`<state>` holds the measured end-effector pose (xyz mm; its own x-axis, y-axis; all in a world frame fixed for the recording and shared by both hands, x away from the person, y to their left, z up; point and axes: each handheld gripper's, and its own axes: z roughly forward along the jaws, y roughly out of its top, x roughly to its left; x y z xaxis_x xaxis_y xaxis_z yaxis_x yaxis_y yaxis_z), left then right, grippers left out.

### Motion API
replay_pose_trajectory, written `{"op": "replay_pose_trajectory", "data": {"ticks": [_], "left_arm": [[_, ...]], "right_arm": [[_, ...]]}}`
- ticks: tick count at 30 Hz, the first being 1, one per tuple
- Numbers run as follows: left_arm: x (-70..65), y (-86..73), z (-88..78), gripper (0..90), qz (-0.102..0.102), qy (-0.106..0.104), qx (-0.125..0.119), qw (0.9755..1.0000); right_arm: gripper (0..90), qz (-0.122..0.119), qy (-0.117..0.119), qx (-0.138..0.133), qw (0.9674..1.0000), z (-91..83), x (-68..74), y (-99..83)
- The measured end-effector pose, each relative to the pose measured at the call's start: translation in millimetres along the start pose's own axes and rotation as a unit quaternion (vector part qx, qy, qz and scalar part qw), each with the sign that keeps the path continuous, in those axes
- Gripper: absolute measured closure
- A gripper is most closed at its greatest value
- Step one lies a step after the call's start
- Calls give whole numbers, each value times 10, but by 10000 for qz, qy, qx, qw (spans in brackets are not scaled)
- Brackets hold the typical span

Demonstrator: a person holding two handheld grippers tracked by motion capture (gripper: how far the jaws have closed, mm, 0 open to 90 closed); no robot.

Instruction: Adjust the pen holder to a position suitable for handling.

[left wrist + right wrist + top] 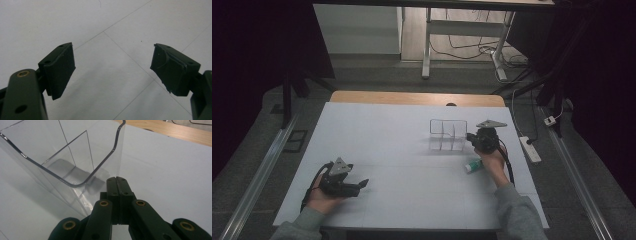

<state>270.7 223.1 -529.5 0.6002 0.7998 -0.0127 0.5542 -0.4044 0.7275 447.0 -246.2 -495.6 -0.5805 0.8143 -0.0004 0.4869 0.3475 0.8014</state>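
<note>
I saw the clear plastic divided organiser point(62, 167) standing unfilled; right gripper point(119, 182) clenched on nothing beside it, left gripper point(112, 67) released.

The divided box point(448, 134) is standing on the counter point(402, 150), right of the frame's centre. The right claw point(470, 136) is sitting just beside its right wall. A small tube point(473, 165) is lying below that claw, near the wrist. The left claw point(361, 185) is resting at lower left, well apart.
</note>
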Motion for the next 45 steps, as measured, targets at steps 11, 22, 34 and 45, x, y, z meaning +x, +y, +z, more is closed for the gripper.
{"op": "replay_pose_trajectory", "data": {"ticks": [11, 22, 34, 45], "left_arm": [[2, 0, 9, 188, 7, -3, 28, 10000], [3, -1, 10, 188, 5, -5, 29, 10000], [2, 0, 16, 188, 6, -7, 41, 10000], [3, -1, 19, 188, 2, -16, 40, 10000]], "right_arm": [[898, -62, 74, 24, 10000, 71, 90, 15], [898, -141, 160, -3, 9998, 133, 178, 44], [898, -169, 219, -44, 9996, 204, 263, 70], [898, -224, 321, -28, 9992, 268, 352, 91]]}}
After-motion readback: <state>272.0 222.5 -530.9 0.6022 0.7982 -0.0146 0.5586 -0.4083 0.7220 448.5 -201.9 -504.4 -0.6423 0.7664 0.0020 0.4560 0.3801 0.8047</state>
